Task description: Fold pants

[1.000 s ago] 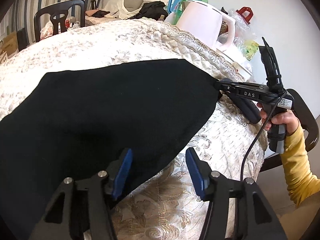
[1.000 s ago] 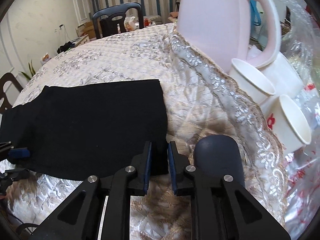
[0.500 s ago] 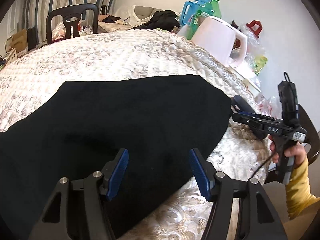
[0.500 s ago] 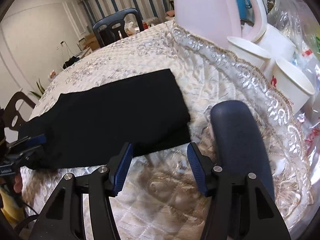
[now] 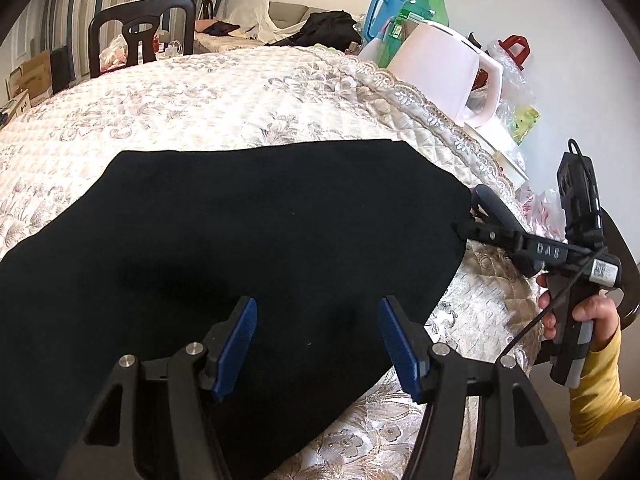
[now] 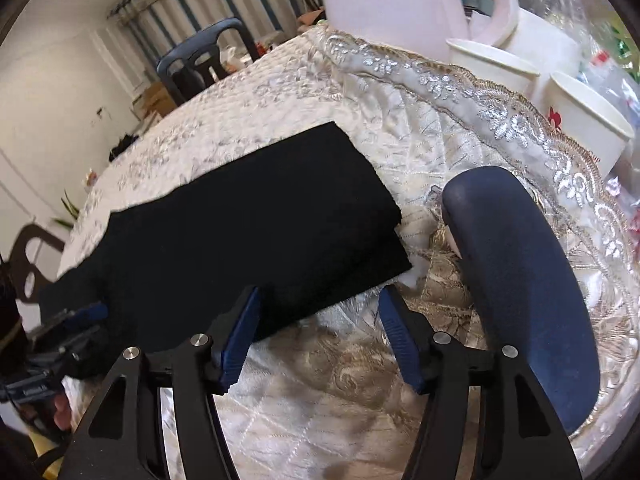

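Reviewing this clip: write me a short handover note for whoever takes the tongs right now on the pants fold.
Left tongs: open, over the black pants, gripping nothing.
Right tongs: jaws have just been opening, now open at the near right corner; nothing clamped.
Pants lie flat on the quilted tablecloth, doubled over with two layers showing at the right end.
Done: at least one fold, released.
Left: probably another fold; re-grip first.

One pair of black pants (image 5: 248,248); two grippers (image 5: 316,344) (image 6: 318,330); one pink kettle (image 5: 444,72); two white paper cups (image 6: 492,68) (image 6: 588,116); one green bottle (image 5: 424,8); one blue jug (image 5: 386,6).
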{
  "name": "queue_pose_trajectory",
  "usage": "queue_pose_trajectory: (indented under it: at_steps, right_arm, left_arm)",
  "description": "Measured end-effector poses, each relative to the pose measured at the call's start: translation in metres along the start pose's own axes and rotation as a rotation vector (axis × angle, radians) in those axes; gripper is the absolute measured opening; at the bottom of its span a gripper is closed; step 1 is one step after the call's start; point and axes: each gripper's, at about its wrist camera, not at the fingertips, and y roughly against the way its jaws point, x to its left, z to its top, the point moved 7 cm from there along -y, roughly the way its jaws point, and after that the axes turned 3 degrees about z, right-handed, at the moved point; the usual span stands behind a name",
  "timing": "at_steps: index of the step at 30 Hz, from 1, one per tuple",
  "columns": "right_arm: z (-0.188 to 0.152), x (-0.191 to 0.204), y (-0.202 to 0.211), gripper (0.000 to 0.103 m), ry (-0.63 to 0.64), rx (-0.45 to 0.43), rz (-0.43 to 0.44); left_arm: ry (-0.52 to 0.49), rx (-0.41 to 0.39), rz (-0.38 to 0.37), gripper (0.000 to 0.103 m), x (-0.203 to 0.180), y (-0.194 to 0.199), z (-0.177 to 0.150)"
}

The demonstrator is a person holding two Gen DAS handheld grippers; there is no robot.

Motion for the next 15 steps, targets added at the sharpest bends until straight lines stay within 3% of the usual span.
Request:
queue_pose_trajectory:
  at_steps: [4, 13, 15]
  right_arm:
    - [0.008, -0.005, -0.003, 0.062, -0.109, -0.043, 0.084]
    - [0.017, -0.012, 0.007, 0.062, -0.230, -0.194, 0.259]
    - [0.017, -0.012, 0.007, 0.062, -0.222, -0.195, 0.263]
  left_arm:
    - [0.001, 0.011, -0.009, 0.066, -0.001, -0.001, -0.001]
    - [0.002, 0.023, -0.015, 0.066, -0.002, -0.004, -0.001]
    - [0.004, 0.028, -0.011, 0.066, -0.001, -0.006, 0.000]
